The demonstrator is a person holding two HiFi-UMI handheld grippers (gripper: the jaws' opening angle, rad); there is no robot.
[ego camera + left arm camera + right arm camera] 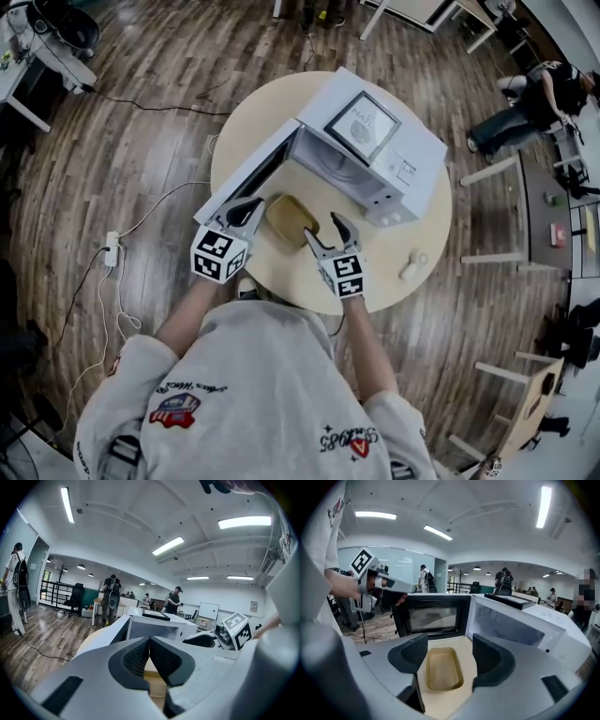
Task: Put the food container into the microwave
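A tan, empty food container (289,217) lies on the round table (281,272) in front of the white microwave (375,150), whose door (246,178) stands swung open to the left. My right gripper (322,225) is open just right of the container. In the right gripper view the food container (443,670) lies on the table between and just ahead of the spread jaws of my right gripper (450,656), and nothing touches it. My left gripper (251,212) hovers at the container's left by the door, its pads (140,658) pressed together on nothing.
A small white object (412,267) rests on the table's right side. A cable and power strip (111,248) lie on the wooden floor at left. Tables and chairs (525,394) stand at right, and people move in the background.
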